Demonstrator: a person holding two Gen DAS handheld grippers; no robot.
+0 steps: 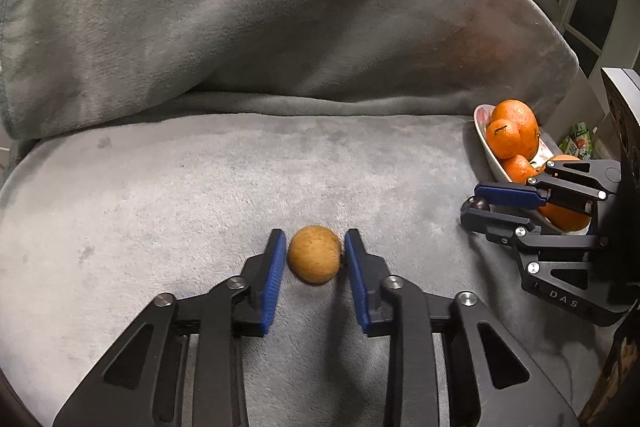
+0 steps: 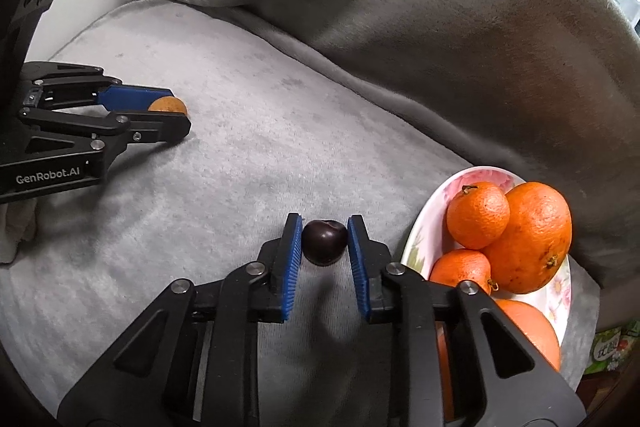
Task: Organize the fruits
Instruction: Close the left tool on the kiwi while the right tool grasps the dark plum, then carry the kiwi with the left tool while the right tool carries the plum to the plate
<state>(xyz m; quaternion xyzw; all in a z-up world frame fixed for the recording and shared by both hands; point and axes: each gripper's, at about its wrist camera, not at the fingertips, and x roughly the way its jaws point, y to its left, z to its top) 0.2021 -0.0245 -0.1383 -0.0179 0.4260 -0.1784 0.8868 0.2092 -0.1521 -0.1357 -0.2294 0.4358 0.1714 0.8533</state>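
A grey plush blanket (image 1: 280,167) covered a cushioned seat. Well left of the floral plate (image 2: 424,223) of oranges (image 2: 528,235), the left tool (image 1: 315,251) clenched a small brown fruit (image 1: 315,259). Just beside the plate's left edge, the right tool (image 2: 324,233) clenched a dark plum (image 2: 324,242).

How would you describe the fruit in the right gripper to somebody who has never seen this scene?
Find the flowered plate of oranges on the grey blanket. Just left of it, the right gripper pinches one small dark fruit. It is glossy and almost black, unlike the oranges.
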